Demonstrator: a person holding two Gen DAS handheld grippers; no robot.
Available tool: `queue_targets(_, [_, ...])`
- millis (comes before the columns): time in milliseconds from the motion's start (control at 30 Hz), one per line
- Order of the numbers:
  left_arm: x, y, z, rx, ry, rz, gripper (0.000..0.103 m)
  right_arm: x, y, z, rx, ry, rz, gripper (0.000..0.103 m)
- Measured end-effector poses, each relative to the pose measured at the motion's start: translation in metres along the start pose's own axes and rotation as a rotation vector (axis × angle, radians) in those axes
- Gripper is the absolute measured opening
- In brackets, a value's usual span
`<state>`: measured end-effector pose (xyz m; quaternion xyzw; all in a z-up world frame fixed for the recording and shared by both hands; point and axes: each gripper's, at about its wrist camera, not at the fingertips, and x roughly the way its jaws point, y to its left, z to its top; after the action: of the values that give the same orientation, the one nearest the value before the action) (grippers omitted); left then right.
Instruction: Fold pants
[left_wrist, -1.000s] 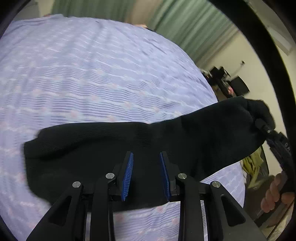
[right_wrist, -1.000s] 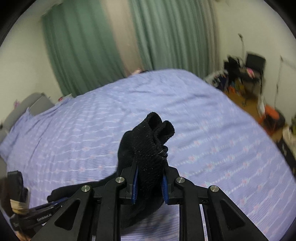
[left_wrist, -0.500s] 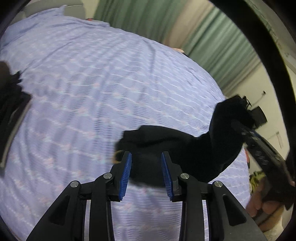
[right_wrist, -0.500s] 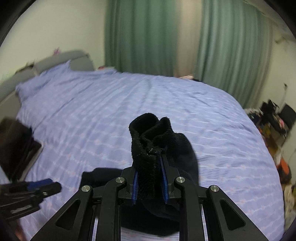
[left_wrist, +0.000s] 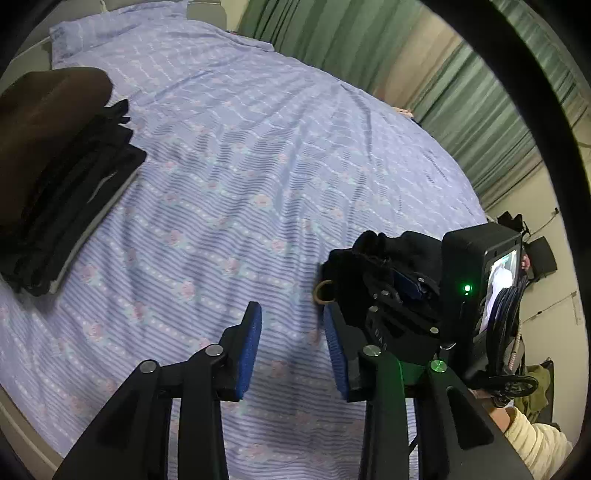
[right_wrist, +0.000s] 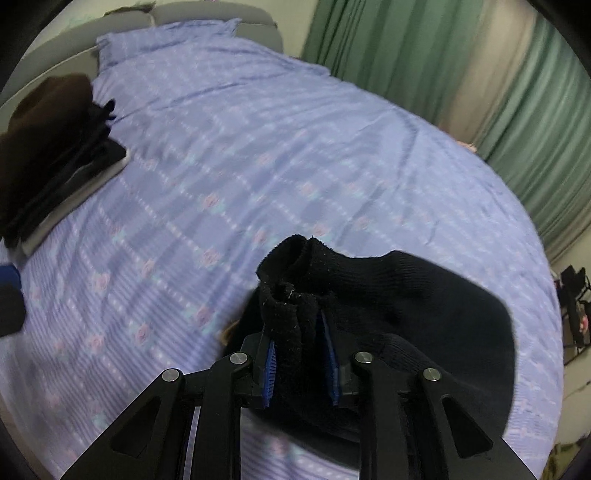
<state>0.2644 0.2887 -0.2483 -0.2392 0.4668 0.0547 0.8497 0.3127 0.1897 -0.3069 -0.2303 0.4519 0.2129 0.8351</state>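
Black linkage grippers, silver screws, blue ribbed pads on fingers (left_wrist: 248, 345); cream sleeve (left_wrist: 535, 439); green LED (left_wrist: 467, 288).

We see the pants (right_wrist: 424, 295) as matt black knit cloth, fuzzy and ribbed at the bunched edge. The sheet (left_wrist: 258, 166) is thin, smooth cloth, lightly creased, with a printed stripe and flower pattern. The stack (left_wrist: 55, 166) is dark, soft, matt cloth. The curtains (right_wrist: 424, 48) are pleated cloth. The pads (left_wrist: 249, 347) look rough and ridged; the right gripper (right_wrist: 301, 363) is matt black plastic with shiny metal screws.
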Motion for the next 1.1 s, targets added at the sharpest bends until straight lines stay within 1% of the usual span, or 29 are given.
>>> queue_targets(33, [-0.004, 0.001, 0.001, 0.002, -0.001, 0.004, 0.040, 0.000, 0.001, -0.002, 0.007, -0.004, 0.041, 0.041])
queue_targets(67, [-0.006, 0.001, 0.001, 0.003, -0.003, 0.009, 0.041, -0.001, 0.000, -0.003, 0.019, -0.005, 0.078, 0.053])
queue_targets(100, [-0.009, 0.001, 0.002, 0.008, -0.007, 0.014, 0.044, -0.003, -0.001, -0.003, 0.029, -0.010, 0.101, 0.062])
queue_targets(200, [-0.021, -0.004, 0.005, 0.033, -0.029, 0.031, 0.051, -0.024, -0.004, -0.004, 0.034, -0.034, 0.137, 0.062])
queue_targets(267, [-0.028, -0.010, 0.007, 0.057, -0.044, 0.034, 0.055, -0.042, -0.008, -0.003, 0.058, -0.061, 0.194, 0.062])
queue_targets(300, [-0.031, -0.014, 0.008, 0.068, -0.049, 0.032, 0.057, -0.062, -0.016, -0.007, 0.080, -0.093, 0.224, 0.065])
queue_targets(333, [-0.034, -0.019, 0.009, 0.087, -0.054, 0.027, 0.058, -0.074, -0.021, -0.009, 0.088, -0.115, 0.232, 0.068])
queue_targets(367, [-0.035, -0.024, 0.010, 0.103, -0.056, 0.022, 0.059, -0.090, -0.028, -0.013, 0.096, -0.142, 0.233, 0.075])
queue_targets(400, [-0.035, -0.031, 0.010, 0.123, -0.056, 0.015, 0.059, -0.109, -0.039, -0.020, 0.115, -0.181, 0.218, 0.078])
queue_targets(467, [-0.029, -0.047, 0.010, 0.163, -0.049, -0.013, 0.059, -0.132, -0.063, -0.035, 0.172, -0.211, 0.156, 0.079])
queue_targets(500, [-0.025, -0.054, 0.009, 0.178, -0.043, -0.029, 0.060, -0.136, -0.075, -0.041, 0.199, -0.217, 0.132, 0.079])
queue_targets(533, [-0.019, -0.064, 0.009, 0.196, -0.038, -0.046, 0.060, -0.141, -0.096, -0.053, 0.252, -0.213, 0.076, 0.079])
queue_targets(567, [-0.013, -0.072, 0.008, 0.207, -0.033, -0.055, 0.060, -0.141, -0.107, -0.059, 0.280, -0.204, 0.040, 0.079])
queue_targets(600, [-0.003, -0.083, 0.009, 0.224, -0.020, -0.071, 0.060, -0.139, -0.127, -0.069, 0.332, -0.187, -0.015, 0.079])
queue_targets(633, [0.003, -0.089, 0.010, 0.231, -0.015, -0.078, 0.060, -0.134, -0.144, -0.079, 0.384, -0.169, -0.042, 0.079])
queue_targets(700, [0.022, -0.103, 0.013, 0.237, 0.000, -0.095, 0.060, -0.121, -0.176, -0.095, 0.490, -0.114, -0.045, 0.079])
queue_targets(767, [0.033, -0.112, 0.017, 0.236, 0.014, -0.091, 0.059, -0.108, -0.202, -0.109, 0.591, -0.097, -0.049, 0.079])
queue_targets(833, [0.048, -0.121, 0.023, 0.232, 0.020, -0.089, 0.059, -0.095, -0.215, -0.117, 0.645, -0.083, -0.062, 0.079])
queue_targets(900, [0.058, -0.127, 0.029, 0.228, 0.025, -0.083, 0.060, -0.080, -0.224, -0.124, 0.706, -0.064, -0.044, 0.078])
queue_targets(933, [0.063, -0.130, 0.031, 0.219, 0.022, -0.074, 0.060, -0.068, -0.229, -0.127, 0.761, -0.057, -0.019, 0.078])
queue_targets(1000, [0.072, -0.132, 0.036, 0.198, 0.019, -0.037, 0.061, -0.051, -0.233, -0.130, 0.833, -0.048, 0.024, 0.077])
queue_targets(1033, [0.075, -0.132, 0.037, 0.190, 0.019, -0.022, 0.063, -0.043, -0.234, -0.129, 0.845, -0.044, 0.037, 0.077])
queue_targets(1100, [0.083, -0.135, 0.039, 0.183, 0.028, 0.008, 0.065, -0.024, -0.229, -0.129, 0.859, -0.001, 0.060, 0.071])
